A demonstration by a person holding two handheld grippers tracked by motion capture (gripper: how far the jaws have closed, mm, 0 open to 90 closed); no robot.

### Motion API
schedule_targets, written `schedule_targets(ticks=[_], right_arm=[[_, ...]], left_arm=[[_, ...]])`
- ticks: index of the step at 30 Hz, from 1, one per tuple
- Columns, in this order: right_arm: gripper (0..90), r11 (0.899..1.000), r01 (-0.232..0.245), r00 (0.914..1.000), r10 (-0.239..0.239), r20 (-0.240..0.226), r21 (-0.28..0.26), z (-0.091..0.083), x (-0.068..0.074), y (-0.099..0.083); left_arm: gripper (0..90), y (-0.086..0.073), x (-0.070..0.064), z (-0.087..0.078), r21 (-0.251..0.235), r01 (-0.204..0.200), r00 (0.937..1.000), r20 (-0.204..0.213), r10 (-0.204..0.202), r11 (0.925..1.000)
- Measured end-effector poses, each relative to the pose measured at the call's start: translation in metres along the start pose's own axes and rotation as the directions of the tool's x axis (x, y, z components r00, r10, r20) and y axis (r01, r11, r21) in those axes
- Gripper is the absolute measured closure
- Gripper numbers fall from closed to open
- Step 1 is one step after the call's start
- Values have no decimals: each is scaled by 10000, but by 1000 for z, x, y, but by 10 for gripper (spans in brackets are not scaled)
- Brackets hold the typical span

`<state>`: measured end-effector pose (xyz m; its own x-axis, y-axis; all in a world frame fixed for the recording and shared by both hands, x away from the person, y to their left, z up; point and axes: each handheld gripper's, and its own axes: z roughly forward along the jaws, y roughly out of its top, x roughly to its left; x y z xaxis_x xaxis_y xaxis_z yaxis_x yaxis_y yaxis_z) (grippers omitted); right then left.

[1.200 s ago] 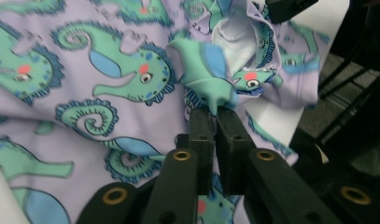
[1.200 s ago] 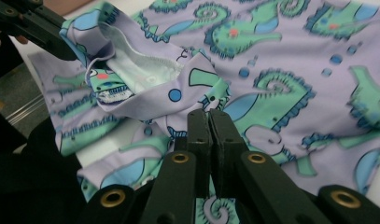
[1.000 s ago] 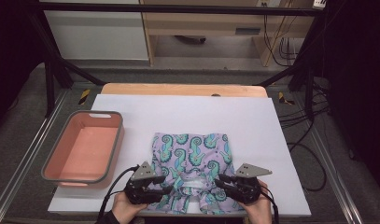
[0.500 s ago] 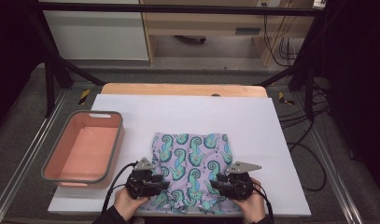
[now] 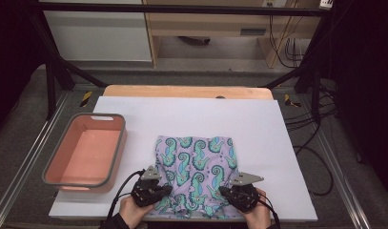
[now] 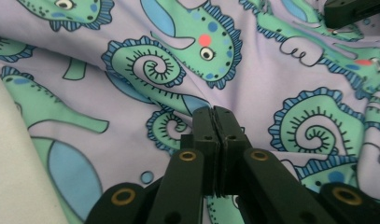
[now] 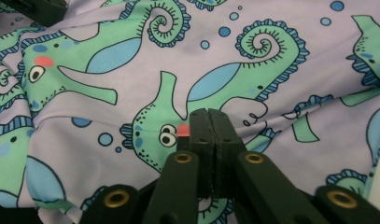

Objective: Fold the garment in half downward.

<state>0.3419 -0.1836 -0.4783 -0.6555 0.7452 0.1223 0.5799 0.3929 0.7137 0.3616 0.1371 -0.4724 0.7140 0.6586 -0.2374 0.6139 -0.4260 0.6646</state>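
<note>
Both grippers are sitting lower and closer to the person than they were a second ago, and the near hem of the lilac cotton garment printed with green seahorses (image 5: 195,179) is bunching up between them instead of lying flat. From where I'm standing, the left gripper (image 5: 152,193) is pressing on the cloth's near left corner and the right gripper (image 5: 239,196) on its near right corner, each one's jaws drawn fully together; in the left gripper view (image 6: 214,122) and the right gripper view (image 7: 207,125) the black jaws are meeting with no gap, but whether a fold of fabric is actually pinched between them I cannot tell, since the tips are resting right against the print. The garment is lying on the white sheet covering the table (image 5: 287,143), near its front edge, with the salmon-pink plastic tub with a grey rim (image 5: 116,151) standing apart to its left. What worries me is the grip: if only the top layer is being caught, a lift is likely to drag one layer and leave the rest heaped. Pulling unevenly is likely to twist the cloth, and pulling further toward the person risks sliding the hem off the front edge.
</note>
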Motion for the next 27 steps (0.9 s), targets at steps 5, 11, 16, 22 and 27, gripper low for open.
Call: schedule_targets(ticks=[5,11,16,22,27], right_arm=[[900,10000,74,9998,-74,196,3,-7,-1,1],[900,9988,362,9978,-379,542,326,-12,-1,-1],[744,9999,39,9987,-31,505,-165,-13,-8,-1],[640,9978,-346,9947,400,950,-572,-11,-22,1],[639,9981,-422,9943,464,959,-458,-2,-26,5]], left_arm=[[886,4,-7,-23,-126,-275,9996,-59,274,9995],[841,-6,-6,-27,-80,-311,9990,-320,309,9995],[580,-5,14,-24,-568,396,9939,-1009,-452,9976],[569,3,26,-12,-634,780,9921,-930,-837,9949],[653,9,26,3,-461,694,9923,-999,-737,9965]])
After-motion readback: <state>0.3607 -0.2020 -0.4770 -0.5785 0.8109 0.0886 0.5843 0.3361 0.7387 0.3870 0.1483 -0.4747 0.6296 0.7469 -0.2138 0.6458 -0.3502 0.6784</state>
